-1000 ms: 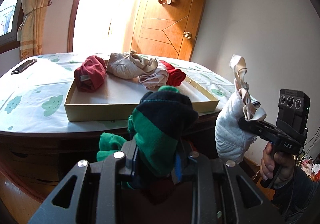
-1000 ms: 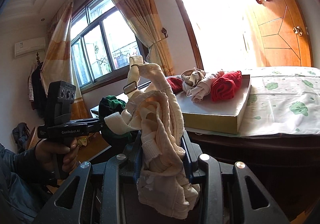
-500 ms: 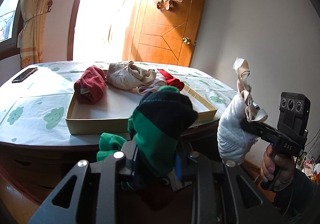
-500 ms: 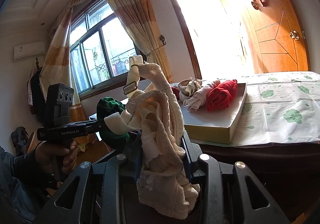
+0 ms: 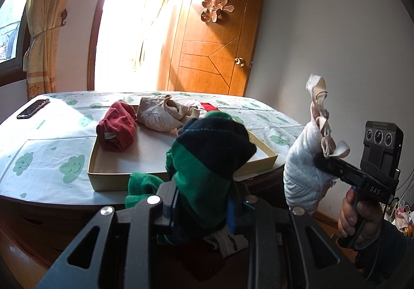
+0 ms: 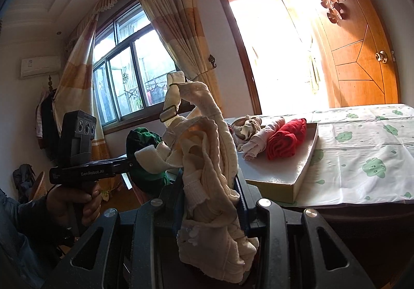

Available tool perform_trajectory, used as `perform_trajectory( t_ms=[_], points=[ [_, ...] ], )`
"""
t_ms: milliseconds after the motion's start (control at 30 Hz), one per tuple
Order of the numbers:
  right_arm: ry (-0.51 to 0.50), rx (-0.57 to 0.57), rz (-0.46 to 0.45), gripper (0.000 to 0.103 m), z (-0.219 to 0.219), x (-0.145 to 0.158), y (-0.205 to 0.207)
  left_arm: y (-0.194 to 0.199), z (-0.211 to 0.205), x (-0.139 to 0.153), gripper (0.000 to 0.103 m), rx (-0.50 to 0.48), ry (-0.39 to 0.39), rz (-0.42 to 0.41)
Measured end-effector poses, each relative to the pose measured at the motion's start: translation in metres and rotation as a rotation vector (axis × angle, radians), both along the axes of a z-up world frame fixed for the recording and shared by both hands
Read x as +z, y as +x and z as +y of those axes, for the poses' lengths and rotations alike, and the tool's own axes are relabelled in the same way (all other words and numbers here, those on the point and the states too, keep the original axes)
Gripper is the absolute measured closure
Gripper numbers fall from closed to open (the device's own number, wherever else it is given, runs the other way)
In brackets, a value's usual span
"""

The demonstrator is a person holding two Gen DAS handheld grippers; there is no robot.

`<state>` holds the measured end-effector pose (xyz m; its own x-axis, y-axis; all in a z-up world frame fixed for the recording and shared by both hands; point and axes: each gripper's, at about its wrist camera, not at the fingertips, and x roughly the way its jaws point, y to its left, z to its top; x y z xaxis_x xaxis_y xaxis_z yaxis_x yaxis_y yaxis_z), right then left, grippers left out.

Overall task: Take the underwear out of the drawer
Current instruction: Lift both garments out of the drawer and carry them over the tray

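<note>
My left gripper is shut on green and navy underwear, held in the air in front of the table edge. My right gripper is shut on a cream bra with loose straps, held up to the right of the left one; it also shows in the left wrist view. The left gripper with its green bundle shows in the right wrist view. A shallow cardboard tray on the table holds dark red, beige and bright red garments.
The table has a white cloth with green cloud prints. A black phone lies at its far left. A wooden door stands open behind, with a bright doorway and curtained window. Dark drawer fronts sit below the tabletop.
Both grippers have risen and drawn back a little from the table, still holding their garments. The tray now appears lower and farther away.
</note>
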<state>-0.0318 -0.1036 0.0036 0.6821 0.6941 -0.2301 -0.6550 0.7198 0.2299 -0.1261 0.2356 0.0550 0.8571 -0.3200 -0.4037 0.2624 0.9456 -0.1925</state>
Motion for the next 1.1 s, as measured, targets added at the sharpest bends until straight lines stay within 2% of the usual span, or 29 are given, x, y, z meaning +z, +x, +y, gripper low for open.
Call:
perform_trajectory(
  t_ms=[567, 1100],
  points=[
    [-0.017, -0.006, -0.057, 0.067, 0.002, 0.024, 0.007, 0.010, 0.001, 0.017, 0.077, 0.006, 0.024, -0.033],
    [-0.045, -0.037, -0.101, 0.067, 0.004, 0.052, 0.027, 0.038, 0.006, 0.040, 0.077, 0.005, 0.036, -0.051]
  ],
)
